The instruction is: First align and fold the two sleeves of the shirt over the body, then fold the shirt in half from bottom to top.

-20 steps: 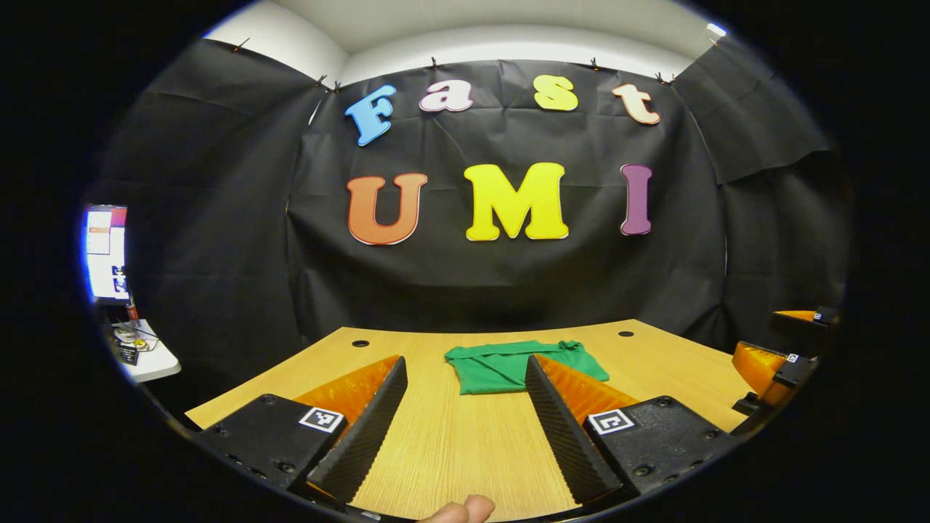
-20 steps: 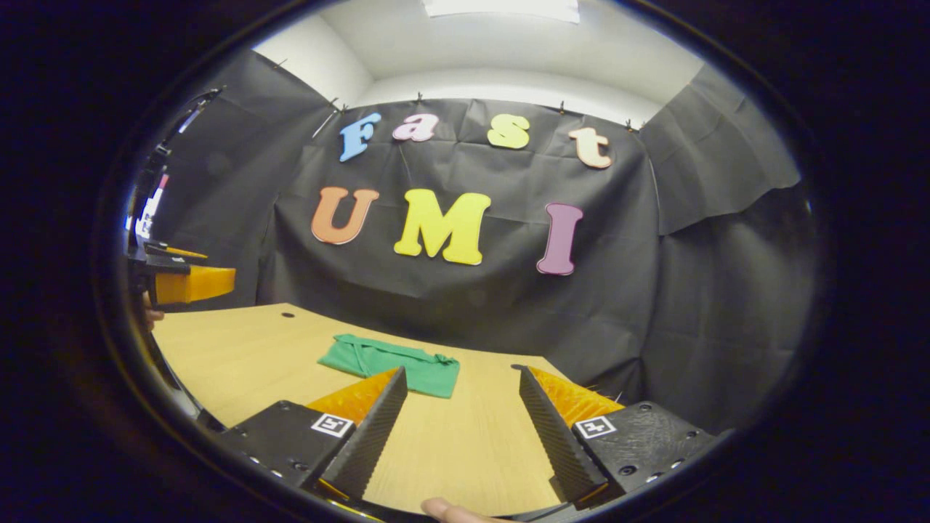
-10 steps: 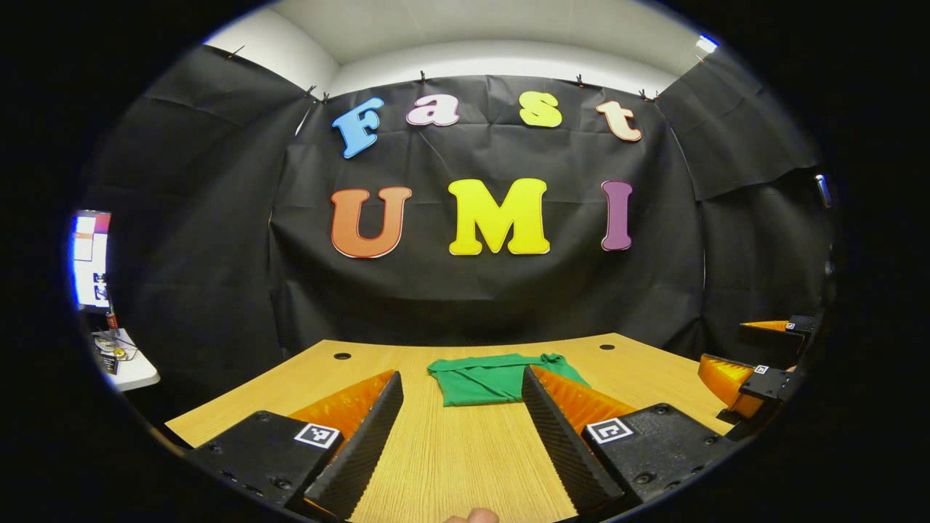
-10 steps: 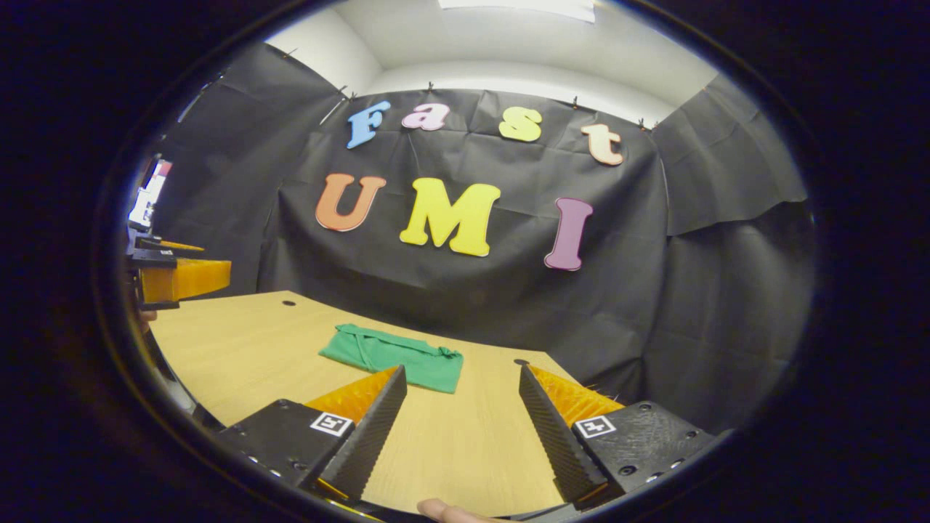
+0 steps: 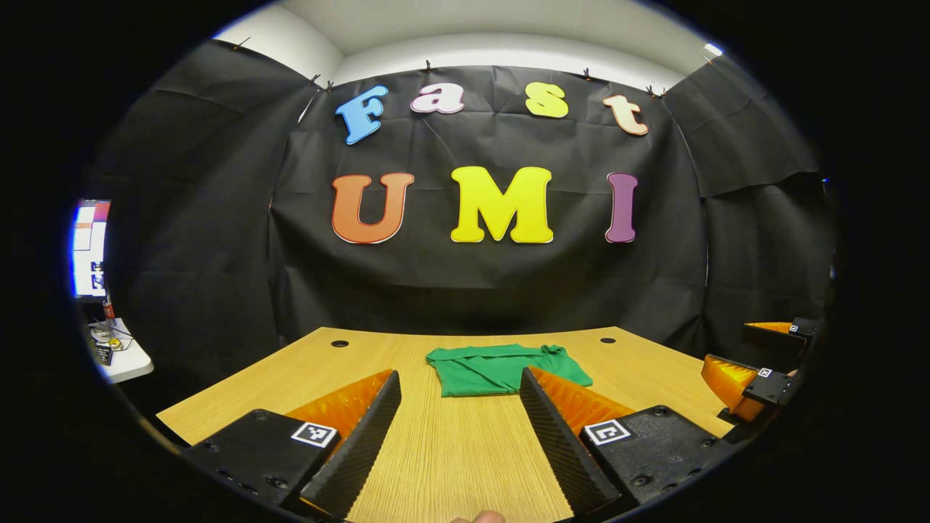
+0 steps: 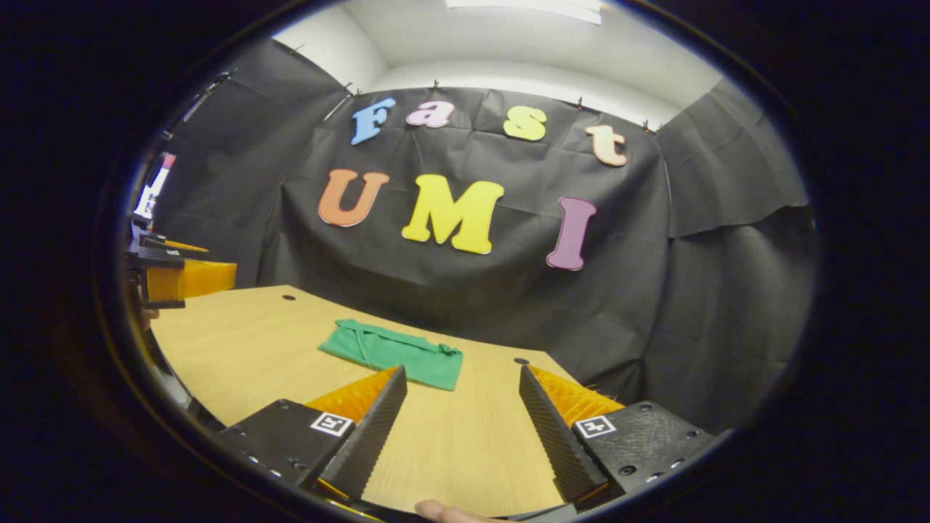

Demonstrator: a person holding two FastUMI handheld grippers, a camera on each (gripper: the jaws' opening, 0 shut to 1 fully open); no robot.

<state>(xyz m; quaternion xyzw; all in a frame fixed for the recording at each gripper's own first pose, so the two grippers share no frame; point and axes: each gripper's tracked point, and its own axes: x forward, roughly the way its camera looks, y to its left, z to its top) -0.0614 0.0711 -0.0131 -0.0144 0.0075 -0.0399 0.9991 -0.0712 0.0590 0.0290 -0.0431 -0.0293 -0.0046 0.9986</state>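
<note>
Left gripper view: camera sits low over the near edge of the table (image 5: 465, 450), facing straight at the back wall, well back from the shirt (image 5: 501, 369). Right gripper view: camera is low at the table's (image 6: 240, 341) near right side, angled leftward, shirt (image 6: 396, 353) ahead-left. Both views share the tabletop, shirt and wall.

A light wooden table (image 5: 450, 450) carries a folded green shirt (image 5: 501, 369) near its far edge.

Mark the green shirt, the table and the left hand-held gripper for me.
green shirt (image 5: 501, 370), left gripper view, middle of the folded cloth.
table (image 6: 240, 341), right gripper view, bare wood.
left hand-held gripper (image 5: 459, 385), left gripper view, between its fingertips.
</note>
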